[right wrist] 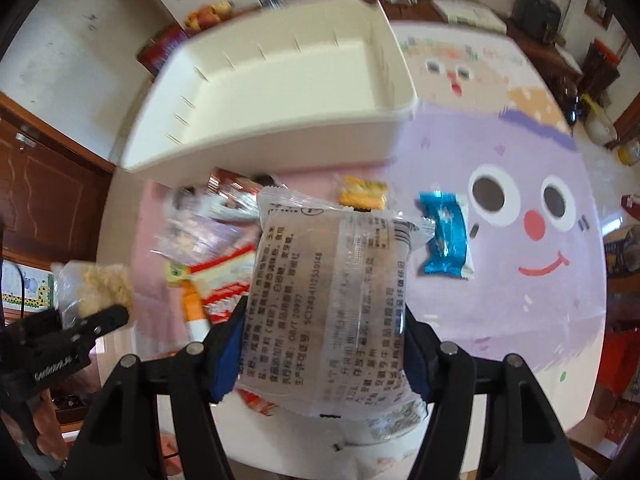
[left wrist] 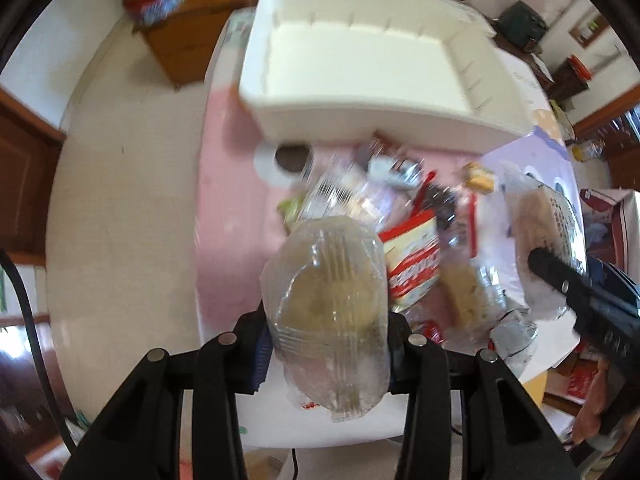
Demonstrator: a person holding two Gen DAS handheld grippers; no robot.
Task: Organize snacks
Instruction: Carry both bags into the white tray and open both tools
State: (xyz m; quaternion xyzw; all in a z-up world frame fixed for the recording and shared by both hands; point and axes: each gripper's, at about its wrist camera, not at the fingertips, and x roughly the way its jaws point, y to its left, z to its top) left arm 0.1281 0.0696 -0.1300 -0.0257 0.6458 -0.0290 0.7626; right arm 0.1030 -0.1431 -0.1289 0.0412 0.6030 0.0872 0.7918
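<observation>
My left gripper (left wrist: 328, 336) is shut on a clear-wrapped round pastry (left wrist: 328, 304), held above the table's near edge. My right gripper (right wrist: 324, 344) is shut on a clear snack packet with printed text (right wrist: 328, 300). A white bin (left wrist: 360, 64) stands empty at the far side; it also shows in the right wrist view (right wrist: 280, 92). A pile of snack packets (left wrist: 412, 240) lies on the table in front of it, also seen in the right wrist view (right wrist: 216, 248). A blue packet (right wrist: 446, 240) and a yellow packet (right wrist: 362, 194) lie apart to the right.
The round table carries a cartoon-face cloth (right wrist: 520, 208). A toilet roll (left wrist: 280, 164) lies near the bin's front wall. A wooden cabinet (left wrist: 192, 36) with a red bag stands beyond the table at far left. The right gripper appears at the right edge of the left wrist view (left wrist: 580, 292).
</observation>
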